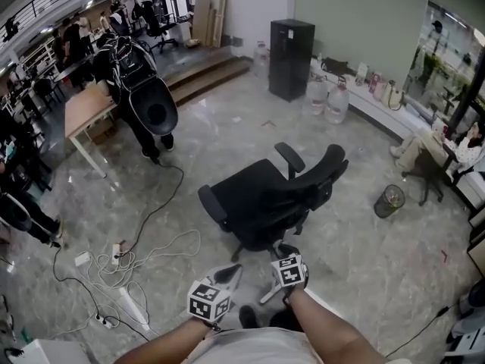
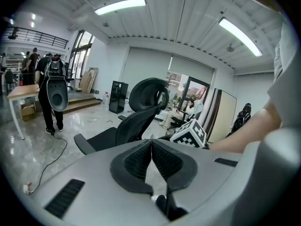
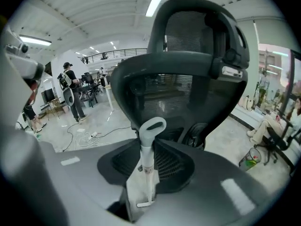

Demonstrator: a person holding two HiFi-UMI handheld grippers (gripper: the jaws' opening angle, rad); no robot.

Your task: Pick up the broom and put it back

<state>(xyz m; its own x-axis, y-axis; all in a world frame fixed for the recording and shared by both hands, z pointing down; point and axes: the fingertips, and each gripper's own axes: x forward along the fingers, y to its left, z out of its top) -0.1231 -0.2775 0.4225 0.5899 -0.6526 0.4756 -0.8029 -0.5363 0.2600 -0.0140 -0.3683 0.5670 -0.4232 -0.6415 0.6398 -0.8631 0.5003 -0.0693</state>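
Right claw [image 3: 149, 147] pinches the broom handle [image 3: 146, 166] just below its hanging loop [image 3: 153, 120], evidently to carry it back; left claw [image 2: 151, 145], pressed together, holds nothing.

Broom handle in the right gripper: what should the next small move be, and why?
Probably swing the right gripper sideways to steer round the office chair. The broom handle is already clamped between its jaws, the chair's back fills that gripper's view just ahead, and no spot to return the broom shows yet.
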